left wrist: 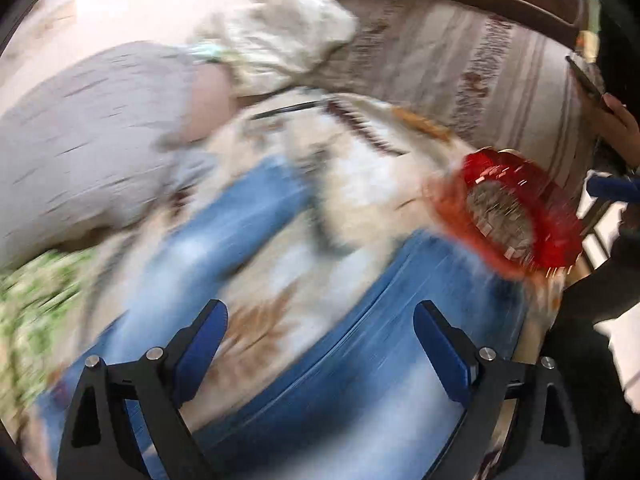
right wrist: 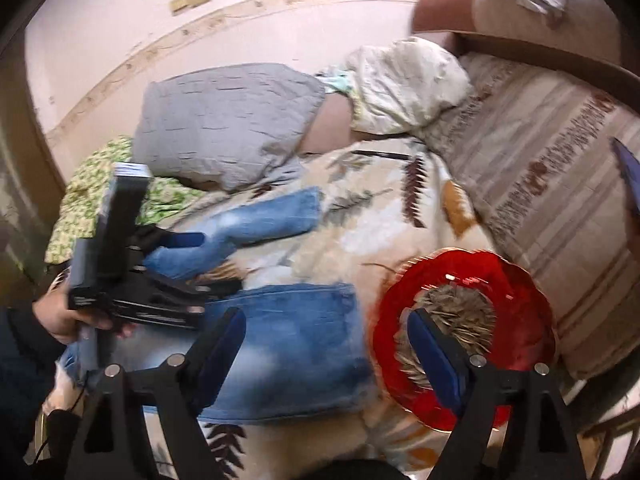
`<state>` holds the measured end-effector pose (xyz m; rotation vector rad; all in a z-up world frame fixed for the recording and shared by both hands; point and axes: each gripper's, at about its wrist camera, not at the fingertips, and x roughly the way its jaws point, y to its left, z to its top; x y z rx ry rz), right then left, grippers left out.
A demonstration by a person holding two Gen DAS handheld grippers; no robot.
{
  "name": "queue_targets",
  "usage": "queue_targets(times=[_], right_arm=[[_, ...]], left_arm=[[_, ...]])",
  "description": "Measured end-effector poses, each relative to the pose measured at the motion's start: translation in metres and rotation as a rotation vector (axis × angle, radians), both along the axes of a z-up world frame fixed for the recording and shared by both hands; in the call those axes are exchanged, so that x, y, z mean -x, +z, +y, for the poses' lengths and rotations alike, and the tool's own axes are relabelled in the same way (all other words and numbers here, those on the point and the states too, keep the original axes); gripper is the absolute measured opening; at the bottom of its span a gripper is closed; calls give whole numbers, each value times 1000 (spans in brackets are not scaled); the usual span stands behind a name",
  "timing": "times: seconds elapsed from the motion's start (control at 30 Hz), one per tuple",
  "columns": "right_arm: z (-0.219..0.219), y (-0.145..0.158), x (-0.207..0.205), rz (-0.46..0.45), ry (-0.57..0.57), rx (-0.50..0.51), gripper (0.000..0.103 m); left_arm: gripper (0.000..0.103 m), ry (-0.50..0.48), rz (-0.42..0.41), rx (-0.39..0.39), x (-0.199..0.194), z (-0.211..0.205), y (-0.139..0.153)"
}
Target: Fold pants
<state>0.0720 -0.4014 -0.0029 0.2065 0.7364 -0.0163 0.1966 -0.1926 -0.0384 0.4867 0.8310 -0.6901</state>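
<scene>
Blue jeans [right wrist: 296,344] lie on a leaf-patterned blanket [right wrist: 384,216]. One leg [right wrist: 260,216] stretches toward the pillows, and the wider part lies just below my right gripper [right wrist: 328,340]. That gripper is open, with nothing between its blue pads. A hand [right wrist: 56,316] holds my left gripper [right wrist: 208,264] at the left, over the jeans, also open. The left wrist view is motion-blurred: my left gripper [left wrist: 320,340] hangs open above the jeans [left wrist: 360,380] and holds nothing.
A red glass plate [right wrist: 516,280] of seeds sits on the blanket right of the jeans, also as the plate [left wrist: 480,164]. A grey pillow [right wrist: 224,120], a cream pillow [right wrist: 404,84] and green floral cloth [right wrist: 92,184] lie behind. A striped sofa back [right wrist: 560,160] rises at right.
</scene>
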Motion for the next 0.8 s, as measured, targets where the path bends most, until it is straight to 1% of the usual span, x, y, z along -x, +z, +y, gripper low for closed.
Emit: queue_targets(times=[0.07,0.17,0.2,0.27,0.3,0.37,0.4,0.43,0.47,0.5,0.57,0.63,0.7,0.8], right_arm=[[20,0,-9,5,64,-1,85],[61,-3,-19,10,180,-21,85],[72,-3,-21,11,214,-26,85],[113,-8,-30,20,325,-43,85],[126,-10,-30,25,358,-49,85],[170,-17,-36,46,489,-76,85],[188,-20,-36,58,539,-82,85],[201,-24,-35,66,574,-81,85],[224,-30,-34,83,640,-74,85],[235,-36,-31,92,671,-67,85],[266,-52,-27,136,761,-37,85],[289,-69,-23,180,834,-6,85],[306,-87,-16,210,895,40,85],[326,-112,-13,230,943,123,85]], left_arm=[[94,67,-24,-33,11,43,13],[94,213,-49,-76,35,125,35],[94,270,-48,-91,47,159,43],[94,352,-46,-129,71,212,56],[94,391,-37,-159,86,242,61],[96,452,-21,-212,113,289,69],[99,466,-5,-221,120,302,68],[99,478,19,-223,128,316,65],[99,488,36,-219,134,327,60],[99,496,59,-210,138,337,49],[99,488,98,-182,140,346,22],[99,470,122,-146,133,346,-9],[99,456,127,-137,124,348,-40],[99,474,141,-121,110,347,-67]])
